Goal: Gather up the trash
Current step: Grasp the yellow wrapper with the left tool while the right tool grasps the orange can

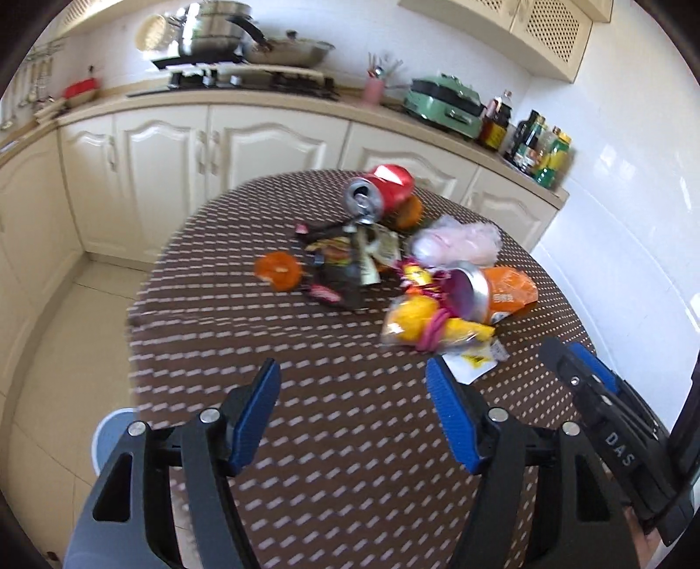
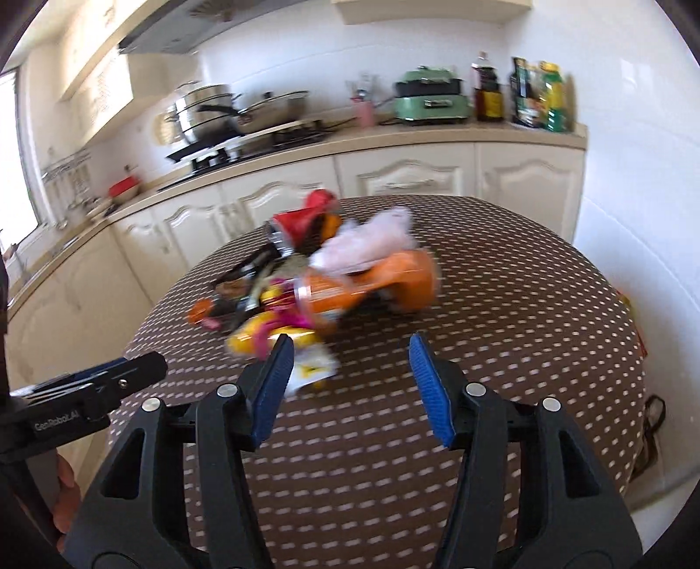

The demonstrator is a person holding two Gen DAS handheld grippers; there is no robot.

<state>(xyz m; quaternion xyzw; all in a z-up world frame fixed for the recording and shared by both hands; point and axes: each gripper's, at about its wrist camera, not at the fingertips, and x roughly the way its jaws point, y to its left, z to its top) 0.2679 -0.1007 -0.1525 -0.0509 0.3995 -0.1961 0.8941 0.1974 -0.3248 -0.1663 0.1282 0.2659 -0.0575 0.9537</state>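
Note:
A pile of trash lies on the round table with a brown dotted cloth (image 1: 306,416): a crushed red can (image 1: 380,188), orange peel (image 1: 280,271), dark snack wrappers (image 1: 341,267), a pink plastic bag (image 1: 459,240), an orange packet with a metal lid (image 1: 494,293) and a yellow wrapper (image 1: 420,324). My left gripper (image 1: 352,385) is open and empty, above the table short of the pile. My right gripper (image 2: 350,363) is open and empty, just short of the yellow wrapper (image 2: 280,345). The can (image 2: 302,223), pink bag (image 2: 372,240) and orange packet (image 2: 376,280) lie beyond it.
Cream kitchen cabinets (image 1: 175,149) and a counter run behind the table, with a stove and pots (image 1: 227,39), a green appliance (image 1: 442,105) and bottles (image 1: 538,149). A white wall (image 1: 634,219) stands close on the right. A blue bin (image 1: 109,433) shows on the floor at the left.

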